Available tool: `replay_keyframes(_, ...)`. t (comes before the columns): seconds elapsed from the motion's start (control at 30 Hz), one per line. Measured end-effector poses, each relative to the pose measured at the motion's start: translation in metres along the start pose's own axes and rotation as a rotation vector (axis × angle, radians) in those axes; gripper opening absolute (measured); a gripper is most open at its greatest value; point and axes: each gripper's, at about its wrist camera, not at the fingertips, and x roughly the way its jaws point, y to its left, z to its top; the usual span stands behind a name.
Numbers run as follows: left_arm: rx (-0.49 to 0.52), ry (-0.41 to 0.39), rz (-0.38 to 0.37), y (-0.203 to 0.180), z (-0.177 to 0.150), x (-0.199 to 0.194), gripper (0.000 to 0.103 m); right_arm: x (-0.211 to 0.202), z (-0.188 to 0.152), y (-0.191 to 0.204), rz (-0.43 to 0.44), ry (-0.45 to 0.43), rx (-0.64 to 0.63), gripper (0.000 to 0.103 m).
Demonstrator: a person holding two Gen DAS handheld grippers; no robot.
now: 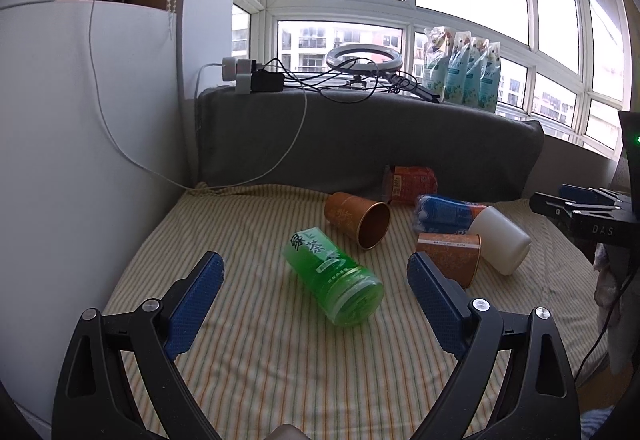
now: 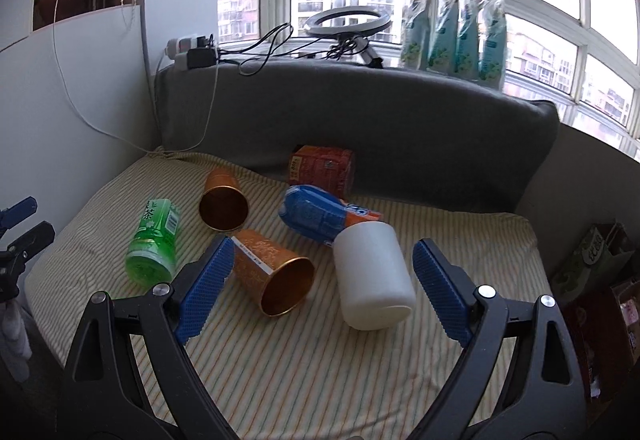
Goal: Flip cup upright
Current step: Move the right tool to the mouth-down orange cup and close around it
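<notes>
Two orange-gold cups lie on their sides on the striped cushion [image 1: 260, 352]. The near cup [image 2: 276, 276] lies between my right gripper's fingers, mouth toward me; it also shows in the left wrist view [image 1: 452, 256]. The far cup [image 2: 222, 199] lies behind it, also in the left wrist view [image 1: 358, 217]. My right gripper [image 2: 324, 276] is open and empty, with a white cup [image 2: 372, 276] on its side also between the fingers. My left gripper [image 1: 314, 292] is open and empty around a green tea bottle [image 1: 334, 276] lying on its side.
A blue and orange bottle [image 2: 320, 213] and a red carton [image 2: 324, 165] lie behind the cups. A grey backrest [image 2: 360, 115] carries a power strip [image 2: 192, 53], cables and a ring light [image 2: 348, 21]. Refill pouches [image 2: 452, 31] stand on the sill. A white wall [image 1: 80, 159] is left.
</notes>
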Motion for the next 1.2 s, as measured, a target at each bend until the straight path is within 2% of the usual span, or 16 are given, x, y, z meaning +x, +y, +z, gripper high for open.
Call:
replay_keyframes(0.2, -0.019, 0.032, 0.033, 0.018, -0.010, 0.005, 0.093, 0.047, 0.028, 0.032, 0.092, 0.098, -0.095, 0.093)
replay_keyframes(0.4, -0.042, 0.056, 0.069, 0.038, -0.018, 0.009, 0.093, 0.096, 0.058, 0.062, 0.191, 0.229, -0.136, 0.093)
replay_keyframes(0.5, -0.058, 0.066, 0.086, 0.049, -0.023, 0.011, 0.093, 0.121, 0.070, 0.074, 0.229, 0.306, -0.161, 0.098)
replay_keyframes(0.7, -0.087, 0.081, 0.108, 0.068, -0.031, 0.014, 0.093, 0.182, 0.087, 0.102, 0.258, 0.460, -0.205, 0.098)
replay_keyframes(0.97, -0.125, 0.087, 0.156, 0.095, -0.037, 0.015, 0.093, 0.248, 0.094, 0.117, 0.312, 0.623, -0.170, 0.098)
replay_keyframes(1.2, -0.156, 0.104, 0.172, 0.110, -0.042, 0.020, 0.093, 0.276, 0.088, 0.130, 0.294, 0.693, -0.200, 0.098)
